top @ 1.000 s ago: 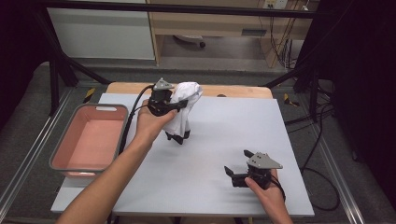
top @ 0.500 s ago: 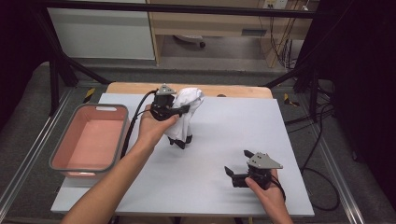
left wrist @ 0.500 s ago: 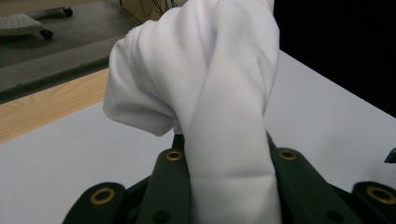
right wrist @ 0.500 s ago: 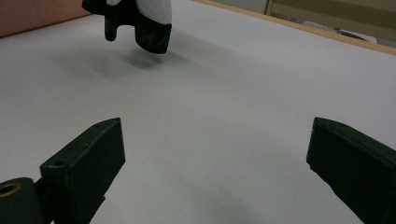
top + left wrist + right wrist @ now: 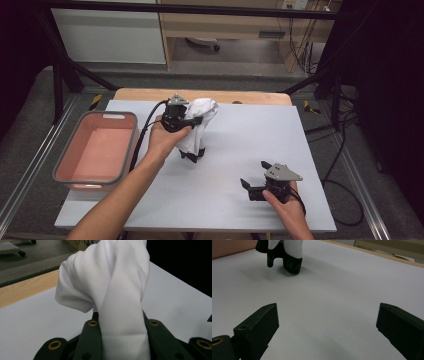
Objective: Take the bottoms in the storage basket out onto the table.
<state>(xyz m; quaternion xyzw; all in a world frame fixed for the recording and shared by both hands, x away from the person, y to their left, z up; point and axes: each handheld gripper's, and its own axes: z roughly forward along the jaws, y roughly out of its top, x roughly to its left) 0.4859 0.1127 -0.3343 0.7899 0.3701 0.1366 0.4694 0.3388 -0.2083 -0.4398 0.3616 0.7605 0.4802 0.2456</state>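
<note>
From the high view: left gripper (image 5: 196, 120) lifted over the far middle of the white table (image 5: 240, 150), clamped on a white garment (image 5: 200, 125) with black cuffs, hem dangling down to just about touch the tabletop, pink bin (image 5: 95, 150) off to its left, right gripper (image 5: 254, 180) parked near the front right edge, jaws spread with nothing in them. Left gripper view: white cloth (image 5: 117, 305) bunched up and pinched tight between the two black jaws, table behind. Right gripper view: jaws wide apart over bare table, garment's black ends (image 5: 287, 261) hanging at the far side.

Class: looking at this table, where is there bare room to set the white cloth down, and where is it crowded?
Free: the table between the cloth and the right gripper, and its far right corner. The pink bin is empty too. Crowded: around the left gripper, shut on the cloth.
</note>
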